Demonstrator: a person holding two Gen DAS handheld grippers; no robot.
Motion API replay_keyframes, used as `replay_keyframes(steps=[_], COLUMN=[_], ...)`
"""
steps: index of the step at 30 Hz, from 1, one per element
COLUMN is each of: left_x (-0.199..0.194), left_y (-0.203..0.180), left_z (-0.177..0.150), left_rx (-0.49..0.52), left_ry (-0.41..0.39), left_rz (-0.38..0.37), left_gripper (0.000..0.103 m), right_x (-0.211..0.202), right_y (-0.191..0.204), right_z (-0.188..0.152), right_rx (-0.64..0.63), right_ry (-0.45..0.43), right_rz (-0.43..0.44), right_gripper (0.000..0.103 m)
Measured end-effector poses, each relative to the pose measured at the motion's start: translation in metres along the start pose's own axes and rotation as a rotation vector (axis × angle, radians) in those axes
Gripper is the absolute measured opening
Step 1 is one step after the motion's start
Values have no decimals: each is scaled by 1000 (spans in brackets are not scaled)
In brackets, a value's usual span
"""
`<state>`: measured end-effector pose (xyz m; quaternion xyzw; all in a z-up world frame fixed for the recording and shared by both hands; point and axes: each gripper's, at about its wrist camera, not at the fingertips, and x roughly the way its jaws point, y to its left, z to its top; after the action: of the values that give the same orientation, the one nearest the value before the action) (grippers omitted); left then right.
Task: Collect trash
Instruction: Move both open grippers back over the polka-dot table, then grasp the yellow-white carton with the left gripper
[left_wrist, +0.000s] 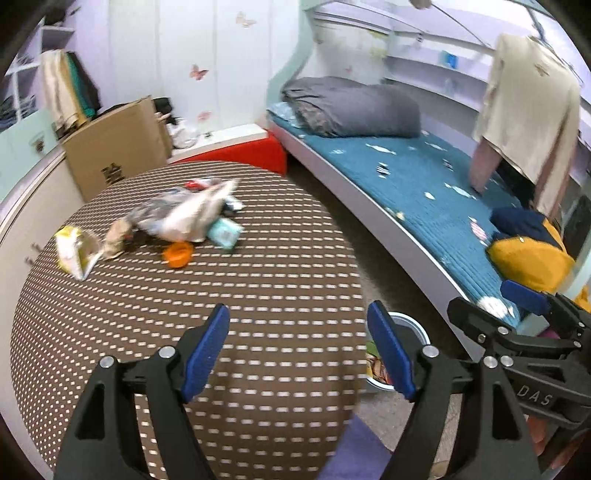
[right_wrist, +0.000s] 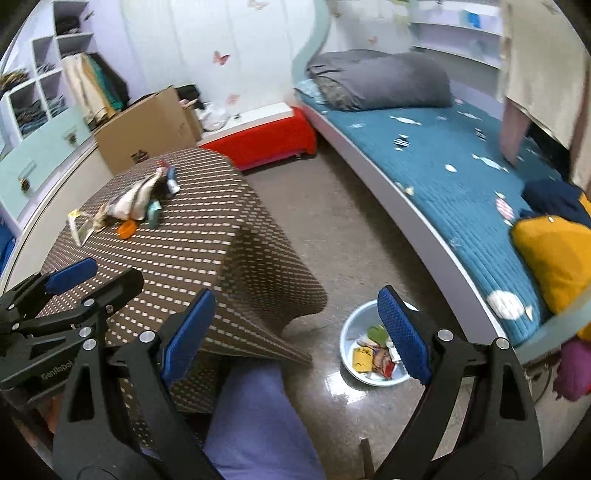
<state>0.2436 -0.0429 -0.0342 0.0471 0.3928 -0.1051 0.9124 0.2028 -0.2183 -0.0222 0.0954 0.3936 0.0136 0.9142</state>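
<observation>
A pile of trash (left_wrist: 184, 218) lies on the brown dotted tablecloth (left_wrist: 258, 280): a white-grey bag, a yellow-white wrapper (left_wrist: 75, 254), an orange lid (left_wrist: 178, 254) and a teal packet (left_wrist: 223, 234). My left gripper (left_wrist: 299, 321) hovers open over the table's near part, well short of the pile, with nothing between its fingers. My right gripper (right_wrist: 297, 306) is open and empty above the floor beside the table corner. A pale blue basin (right_wrist: 344, 341) on the floor holds several wrappers (right_wrist: 369, 356). Each gripper shows in the other's view: the right gripper (left_wrist: 495, 306) and the left gripper (right_wrist: 99, 280).
A bed with a blue quilt (right_wrist: 443, 166), a grey pillow (right_wrist: 380, 81) and a yellow cushion (right_wrist: 554, 251) runs along the right. A cardboard box (left_wrist: 114, 147) and a red bench (right_wrist: 266, 138) stand behind the table. A person's purple-clad leg (right_wrist: 255, 424) is below.
</observation>
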Motion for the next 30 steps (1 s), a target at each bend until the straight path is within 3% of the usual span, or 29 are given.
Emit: replay_keyframes(steps=[13,24,30], left_x=[-5,16,40], left_y=[102,198,237], left_z=[7,19,32], left_rx=[-161,-281,-317], left_ry=[-16,18,54], left_rz=[133,290,332], left_gripper=[86,88,88], right_x=[34,81,111], right_y=[91,165,193], right_z=[29,59,77], right_rx=[-163,-280,-310], right_ry=[33,72,101], right_rz=[104,163,186], right_gripper=[88,88,88])
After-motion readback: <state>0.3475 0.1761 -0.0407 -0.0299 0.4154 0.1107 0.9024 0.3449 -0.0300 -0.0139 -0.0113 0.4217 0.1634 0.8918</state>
